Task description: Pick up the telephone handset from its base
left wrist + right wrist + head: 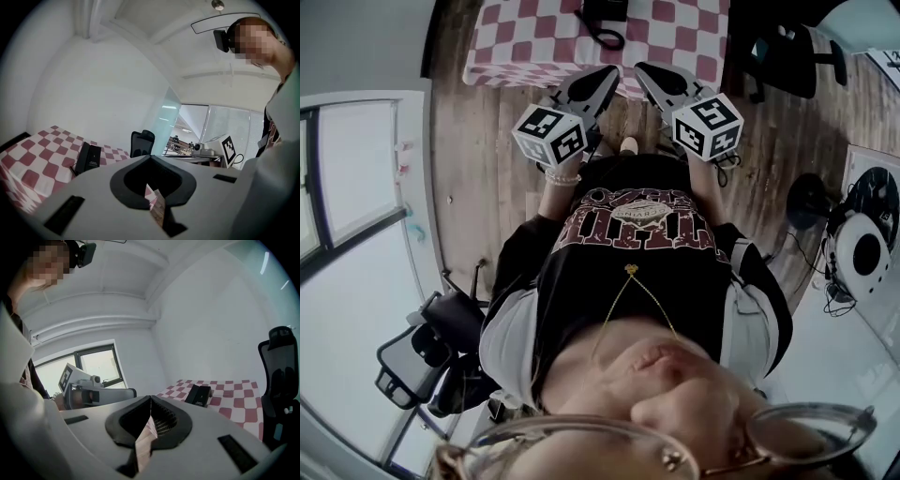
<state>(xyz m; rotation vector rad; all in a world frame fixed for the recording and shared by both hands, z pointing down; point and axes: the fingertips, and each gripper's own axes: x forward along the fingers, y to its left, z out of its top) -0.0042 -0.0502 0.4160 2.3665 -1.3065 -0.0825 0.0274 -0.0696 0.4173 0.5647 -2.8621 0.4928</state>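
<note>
While the wood floor (459,187) fills most of the head view, a red-and-white checked table (516,56) stands at its far end, with a black office chair (787,56) off to the table's right. Next in size, the person (647,272), in a dark printed shirt, stands short of the table and holds both grippers out roughly level toward it. The left gripper (612,71) and right gripper (641,67) sit side by side near the table's front edge, each with its jaws clenched tip to tip on nothing, as both gripper views show. Smallest, the black telephone (605,14) lies on the table well beyond both, its handset (82,158) apparently resting on the base (95,157), its cord (605,39) looped in front, touched by neither gripper
</note>
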